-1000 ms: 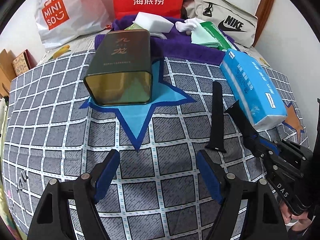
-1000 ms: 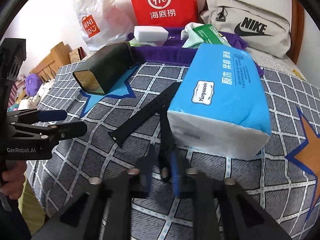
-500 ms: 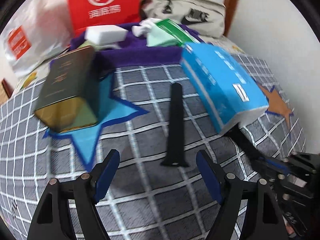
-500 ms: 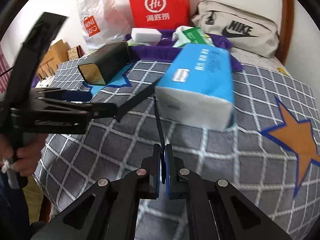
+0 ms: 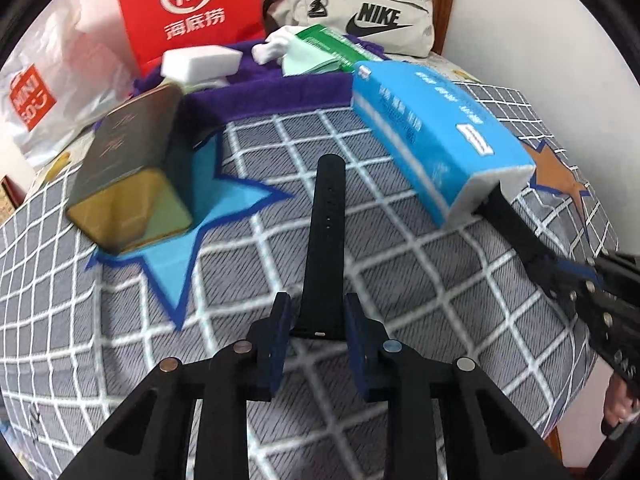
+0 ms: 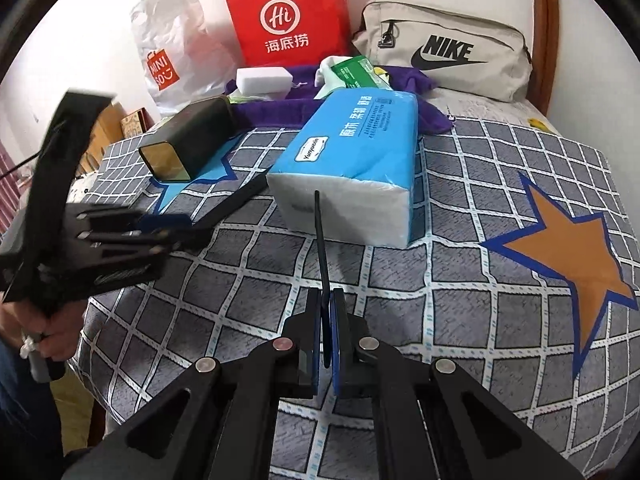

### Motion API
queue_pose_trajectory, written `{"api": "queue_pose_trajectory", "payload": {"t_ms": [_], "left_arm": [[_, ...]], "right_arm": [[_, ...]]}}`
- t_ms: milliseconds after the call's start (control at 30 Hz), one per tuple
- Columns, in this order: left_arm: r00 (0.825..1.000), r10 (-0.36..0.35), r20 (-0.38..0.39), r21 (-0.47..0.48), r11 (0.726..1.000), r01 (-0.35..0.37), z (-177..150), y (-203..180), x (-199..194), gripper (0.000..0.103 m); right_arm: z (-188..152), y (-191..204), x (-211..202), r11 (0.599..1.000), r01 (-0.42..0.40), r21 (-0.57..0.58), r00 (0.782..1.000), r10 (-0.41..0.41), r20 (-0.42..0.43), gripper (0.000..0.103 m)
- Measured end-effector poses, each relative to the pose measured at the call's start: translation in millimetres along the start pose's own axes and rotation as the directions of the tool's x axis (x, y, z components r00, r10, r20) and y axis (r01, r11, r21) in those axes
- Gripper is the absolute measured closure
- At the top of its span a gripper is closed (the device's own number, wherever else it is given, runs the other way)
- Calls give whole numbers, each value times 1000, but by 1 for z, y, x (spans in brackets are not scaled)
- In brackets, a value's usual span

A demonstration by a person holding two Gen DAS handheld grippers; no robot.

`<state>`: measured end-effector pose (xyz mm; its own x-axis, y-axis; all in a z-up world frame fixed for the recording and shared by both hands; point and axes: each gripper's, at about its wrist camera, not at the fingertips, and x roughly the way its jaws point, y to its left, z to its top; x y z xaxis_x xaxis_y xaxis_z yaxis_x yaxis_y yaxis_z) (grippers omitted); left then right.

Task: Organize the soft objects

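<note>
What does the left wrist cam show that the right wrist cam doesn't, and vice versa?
Left wrist only: the flat face of the left strap with its holes, its near end between the closing left gripper; pad contact unclear.

Right wrist only: the right strap edge-on, clamped in the shut right gripper; the whole orange star; the hand holding the left gripper.

Both: blue tissue pack, dark tin, purple cloth, red bag, Nike bag, checked bedspread.

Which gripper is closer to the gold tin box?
Left. The left gripper is just in front of the gold tin box; the right gripper sits farther, past the blue tissue pack.
</note>
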<state>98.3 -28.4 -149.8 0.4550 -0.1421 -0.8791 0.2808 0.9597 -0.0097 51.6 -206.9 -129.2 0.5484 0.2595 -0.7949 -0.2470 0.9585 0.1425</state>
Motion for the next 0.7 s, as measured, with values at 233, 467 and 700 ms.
{"api": "queue_pose_trajectory", "payload": {"t_ms": [233,467,700], "left_arm": [[1000,-25,-5,-54,998,24,8,6,2,60],[999,35,31,31,999,-36,28,-13,18,83],[999,42,34,36,998,-43,22,-21,13,82]], "right_arm": [[-1,0,3,1000,-2,-4,1000,2,-7,99],[-2,-1,-1,1000,5,-3,1000,-5,-2,99],[0,-2,-1,1000,5,6,1000,-5,1,99]]}}
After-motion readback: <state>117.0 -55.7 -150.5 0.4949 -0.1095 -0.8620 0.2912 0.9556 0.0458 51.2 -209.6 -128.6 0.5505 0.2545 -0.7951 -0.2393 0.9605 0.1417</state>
